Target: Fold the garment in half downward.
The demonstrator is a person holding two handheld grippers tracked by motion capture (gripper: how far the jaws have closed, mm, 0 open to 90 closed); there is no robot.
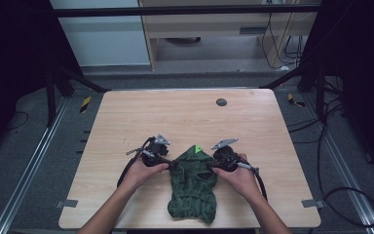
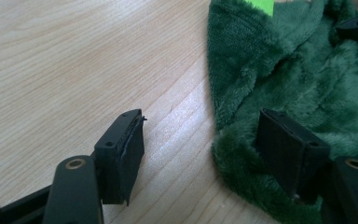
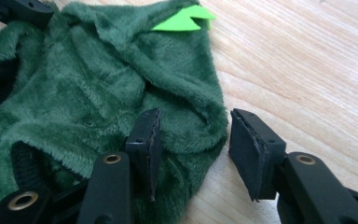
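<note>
A dark green plush garment [image 1: 193,187] lies crumpled near the table's front edge, with a bright green pointed patch [image 1: 198,149] at its far end. My left gripper [image 1: 171,165] sits at the garment's left edge. In the left gripper view it [image 2: 203,119] is open: one jaw stands over bare wood, the other over the plush [image 2: 298,70]. My right gripper [image 1: 209,166] is at the garment's right edge. In the right gripper view it [image 3: 196,116] is open, and a fold of the plush [image 3: 98,79] lies between the jaws without either pad pressing on it.
The wooden table [image 1: 185,117] has a small dark round disc [image 1: 221,102] near its far edge. Grey tape marks [image 1: 66,203] sit at the front corners. Black frame struts and cables surround the table on the floor.
</note>
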